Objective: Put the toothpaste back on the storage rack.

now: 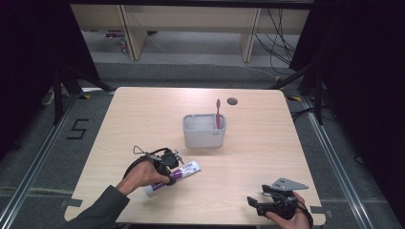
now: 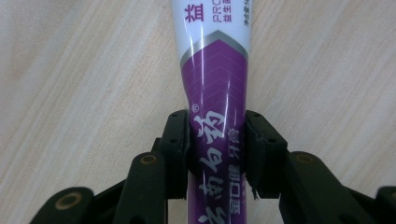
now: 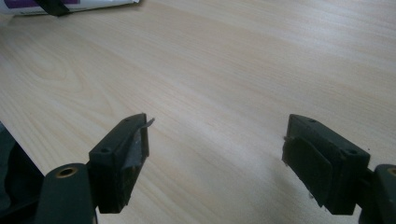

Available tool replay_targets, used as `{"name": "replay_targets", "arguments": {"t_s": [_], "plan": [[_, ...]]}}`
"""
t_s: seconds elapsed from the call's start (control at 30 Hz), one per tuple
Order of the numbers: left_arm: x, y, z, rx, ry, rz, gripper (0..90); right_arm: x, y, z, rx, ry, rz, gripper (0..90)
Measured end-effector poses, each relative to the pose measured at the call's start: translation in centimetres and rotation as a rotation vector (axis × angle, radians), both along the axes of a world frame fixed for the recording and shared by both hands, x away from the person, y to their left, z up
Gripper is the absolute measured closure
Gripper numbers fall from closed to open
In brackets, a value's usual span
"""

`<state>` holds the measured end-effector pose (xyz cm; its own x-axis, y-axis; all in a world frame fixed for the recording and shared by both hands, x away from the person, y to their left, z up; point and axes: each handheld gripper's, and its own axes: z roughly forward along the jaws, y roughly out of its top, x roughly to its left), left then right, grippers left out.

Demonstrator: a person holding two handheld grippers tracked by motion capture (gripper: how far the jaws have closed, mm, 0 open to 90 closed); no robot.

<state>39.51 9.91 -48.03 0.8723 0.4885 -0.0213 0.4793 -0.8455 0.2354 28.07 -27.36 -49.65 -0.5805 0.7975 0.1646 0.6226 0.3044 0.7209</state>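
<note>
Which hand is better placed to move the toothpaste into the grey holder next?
Left. The left gripper already clamps the toothpaste tube, near the holder. The right gripper stands open over bare table.

The left hand-held gripper (image 1: 173,168), at the lower left of the frame, is clamping its jaws tight; the right hand-held gripper (image 1: 254,202), at the lower right, is holding its jaws wide apart.
</note>
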Motion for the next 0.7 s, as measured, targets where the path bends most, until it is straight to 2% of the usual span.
{"name": "replay_targets", "arguments": {"t_s": [0.07, 0.23, 0.27, 0.3, 0.33, 0.37, 0.5, 0.6, 0.63, 0.7], "plan": [[0.1, -0.2, 0.1, 0.014, 0.004, -0.011, 64.0, 0.0, 0.0, 0.0, 0.001, -0.001, 0.001, 23.3], [0.0, -0.5, 0.3, 0.05, -0.016, -0.059, 67.2, 0.0, 0.0, 0.0, 0.007, 0.004, 0.003, 23.3], [-0.1, -0.5, 0.3, 0.049, -0.024, -0.064, 67.9, -0.1, 0.2, 0.0, 0.029, 0.035, -0.012, 23.3], [-0.2, -0.5, 0.3, 0.047, -0.035, -0.066, 68.6, -0.2, 0.2, 0.0, 0.03, 0.048, -0.021, 23.3], [-0.2, -0.5, 0.4, 0.053, -0.041, -0.077, 69.1, -0.1, 0.2, 0.0, 0.03, 0.037, -0.013, 23.3], [-0.2, -0.5, 0.4, 0.054, -0.044, -0.084, 69.5, -0.2, 0.2, 0.0, 0.032, 0.048, -0.02, 23.3], [-0.3, -0.1, 0.6, 0.025, -0.089, -0.091, 70.2, 0.1, -0.1, -0.1, 0.017, 0.006, -0.005, 23.3], [-0.4, 0.4, 1.3, -0.017, -0.107, -0.09, 70.2, 0.1, -0.1, -0.2, 0.022, 0.008, -0.005, 23.3], [-0.4, 0.6, 1.5, -0.047, -0.131, -0.09, 70.3, 0.2, -0.1, -0.2, 0.024, 0.008, -0.005, 23.3], [-0.4, 0.9, 2.0, -0.077, -0.129, -0.086, 70.3, 0.1, -0.1, -0.1, 0.023, 0.012, -0.005, 23.3]]}}
